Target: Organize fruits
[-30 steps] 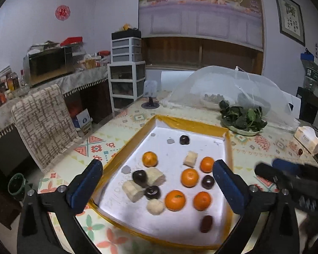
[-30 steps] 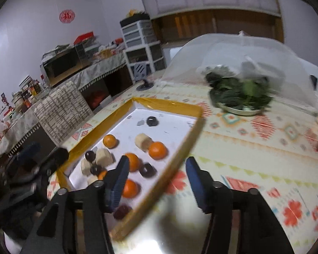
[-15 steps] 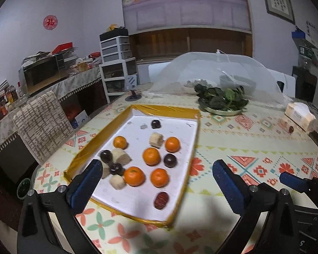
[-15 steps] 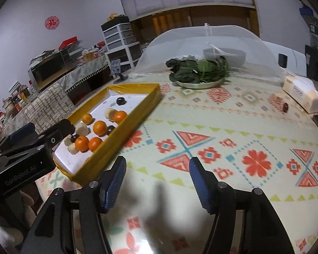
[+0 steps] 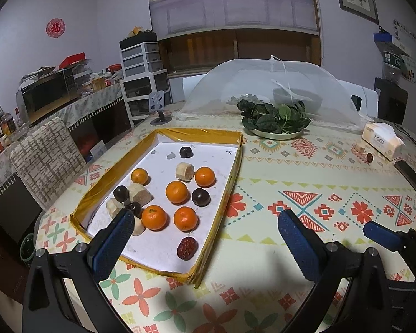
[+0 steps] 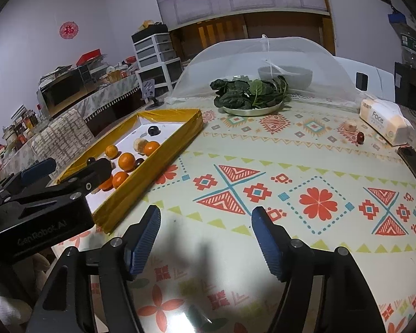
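Yellow-rimmed tray [image 5: 230, 177] on the patterned worktop [image 5: 305, 172] holds oranges [image 5: 176, 192], dark fruits and banana chunks. Left claw [image 5: 205, 233] gapes wide and empty at the tray's near end. Right claw [image 6: 205, 236], also wide and empty, hangs over bare worktop right of the tray.

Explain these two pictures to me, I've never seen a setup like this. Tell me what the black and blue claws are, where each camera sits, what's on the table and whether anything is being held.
The claws are hand-held grippers, one in each of a person's hands; there is no robot arm. Each carries a wide-angle camera looking forward along its two blue-padded fingers.

One picture is from the left gripper, the other from the right gripper. Both are open and hold nothing.

On the patterned table sits a yellow-edged tray holding oranges, dark round fruits, pale banana pieces and a red date. Behind it are a plate of leafy greens, a mesh food cover and a tissue pack. Another small red fruit lies loose near the tissues.
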Available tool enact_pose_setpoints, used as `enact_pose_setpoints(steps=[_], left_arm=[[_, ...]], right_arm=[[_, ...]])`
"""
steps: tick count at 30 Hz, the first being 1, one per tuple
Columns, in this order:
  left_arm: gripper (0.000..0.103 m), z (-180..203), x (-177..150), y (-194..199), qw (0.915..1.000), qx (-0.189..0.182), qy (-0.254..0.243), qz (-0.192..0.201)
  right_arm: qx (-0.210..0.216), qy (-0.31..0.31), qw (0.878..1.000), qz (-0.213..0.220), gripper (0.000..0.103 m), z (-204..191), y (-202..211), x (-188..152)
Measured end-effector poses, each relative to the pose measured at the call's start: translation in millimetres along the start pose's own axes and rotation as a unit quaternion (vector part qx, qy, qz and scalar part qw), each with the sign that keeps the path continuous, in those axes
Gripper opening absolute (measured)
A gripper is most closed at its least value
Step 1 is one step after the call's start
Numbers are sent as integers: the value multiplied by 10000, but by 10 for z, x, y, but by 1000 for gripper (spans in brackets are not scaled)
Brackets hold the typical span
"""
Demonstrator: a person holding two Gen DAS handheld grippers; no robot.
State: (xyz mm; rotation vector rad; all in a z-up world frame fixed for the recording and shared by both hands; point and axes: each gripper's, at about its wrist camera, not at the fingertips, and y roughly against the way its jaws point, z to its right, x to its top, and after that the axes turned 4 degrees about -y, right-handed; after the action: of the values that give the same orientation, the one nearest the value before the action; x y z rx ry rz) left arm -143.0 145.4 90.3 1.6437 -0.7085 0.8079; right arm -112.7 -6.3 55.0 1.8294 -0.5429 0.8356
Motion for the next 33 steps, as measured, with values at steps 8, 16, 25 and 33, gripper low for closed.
enact_pose_setpoints(steps=[8, 16, 25, 33], left_arm=[[103, -27, -31, -4, 10000, -38, 50, -31], [103, -81, -59, -83, 9998, -100, 132, -136], [103, -100, -92, -157, 9994, -177, 179, -238], [103, -103, -110, -183, 9993, -194, 207, -262]], right_arm=[[2, 84, 10000, -25, 73, -80, -25, -25], [-14, 116, 9999, -128, 74, -135, -100, -46], [-16, 109, 9997, -200, 74, -165, -170, -59], [-17, 76, 9997, -233, 75, -147, -200, -65]])
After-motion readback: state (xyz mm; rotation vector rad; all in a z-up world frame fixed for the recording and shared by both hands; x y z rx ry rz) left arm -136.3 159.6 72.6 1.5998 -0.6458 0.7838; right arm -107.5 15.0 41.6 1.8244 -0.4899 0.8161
